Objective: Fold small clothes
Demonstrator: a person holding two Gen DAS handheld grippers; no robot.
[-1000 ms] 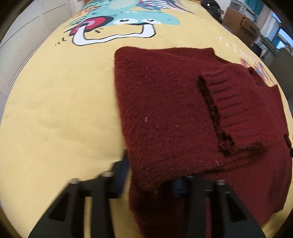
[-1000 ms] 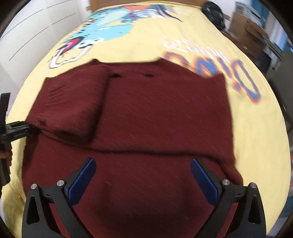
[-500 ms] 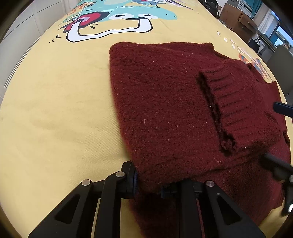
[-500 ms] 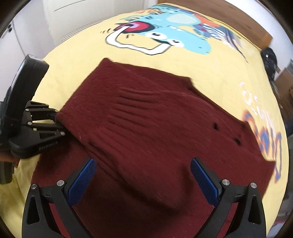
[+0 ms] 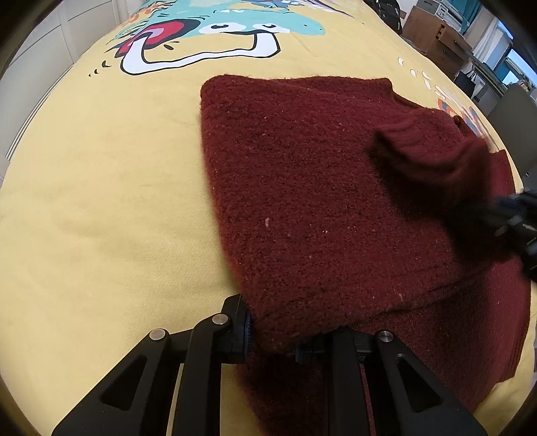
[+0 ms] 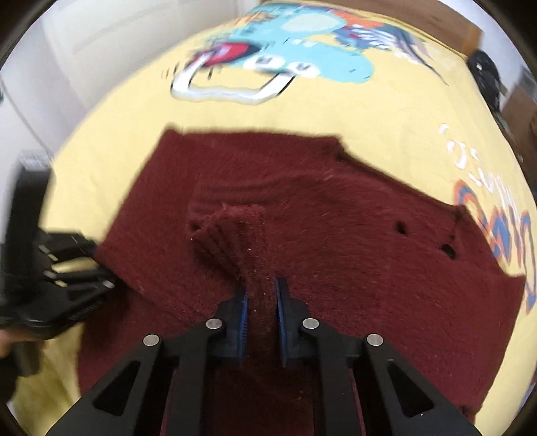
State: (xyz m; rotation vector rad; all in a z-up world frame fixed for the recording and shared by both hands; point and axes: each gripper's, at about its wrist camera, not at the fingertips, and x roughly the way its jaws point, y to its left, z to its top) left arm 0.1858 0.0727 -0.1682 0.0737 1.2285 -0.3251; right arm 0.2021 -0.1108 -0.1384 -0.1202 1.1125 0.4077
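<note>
A dark red knitted sweater (image 5: 319, 201) lies partly folded on a yellow bedspread (image 5: 100, 201). My left gripper (image 5: 275, 332) is shut on the sweater's near left folded edge, which bulges between the pads. In the right wrist view the sweater (image 6: 352, 234) fills the middle. My right gripper (image 6: 261, 302) is shut on the sleeve's ribbed cuff (image 6: 231, 231), which stands pulled up off the body. The right gripper (image 5: 517, 221) shows blurred at the right edge of the left wrist view. The left gripper (image 6: 97, 275) sits at the sweater's left edge.
The bedspread (image 6: 302, 110) carries a blue cartoon dinosaur print (image 5: 235, 23) and orange lettering (image 6: 496, 214). A black bag (image 6: 483, 73) lies at the far right corner. Cardboard boxes and furniture (image 5: 433, 30) stand beyond the bed. White cupboard doors (image 6: 67, 50) are on the left.
My right gripper swung left across the sweater and shut on the sleeve cuff, which now stands lifted. The left gripper kept its hold and hardly moved.
</note>
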